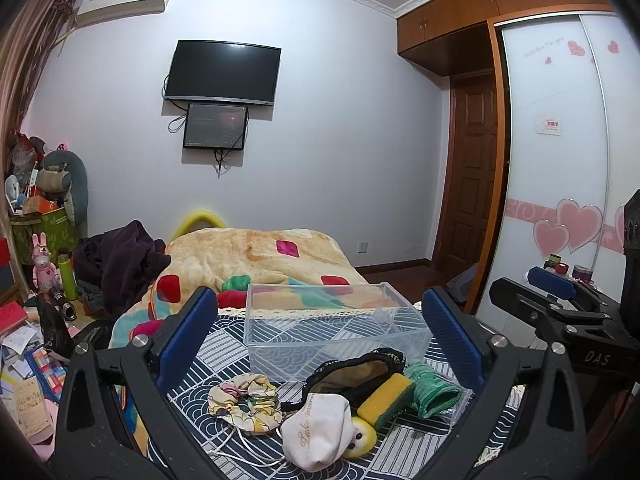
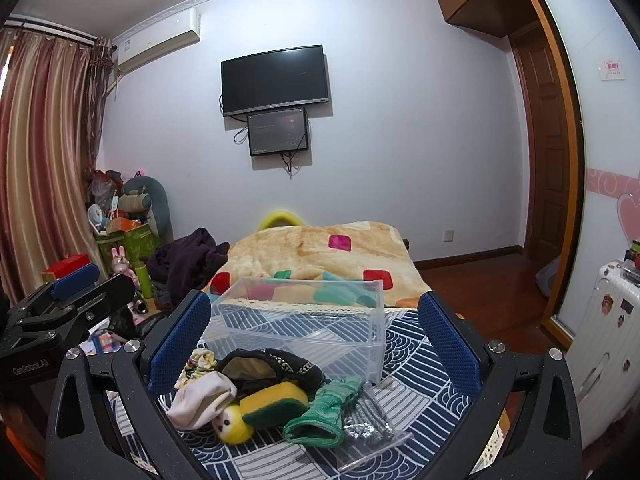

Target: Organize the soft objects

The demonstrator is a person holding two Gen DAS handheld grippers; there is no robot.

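Two open grippers (image 1: 316,328) (image 2: 316,328) over sock (image 1: 316,428)

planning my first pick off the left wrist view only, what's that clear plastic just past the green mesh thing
Observer: It is a clear bag holding grey metallic scrubbers. It lies right beside the green mesh cloth.
Operator: is the right gripper holding anything, i only see its side
Observer: No. The right gripper has its jaws wide open, with nothing between them.
Operator: anything off to its right
Observer: A white suitcase with stickers stands there, upright on the wooden floor.
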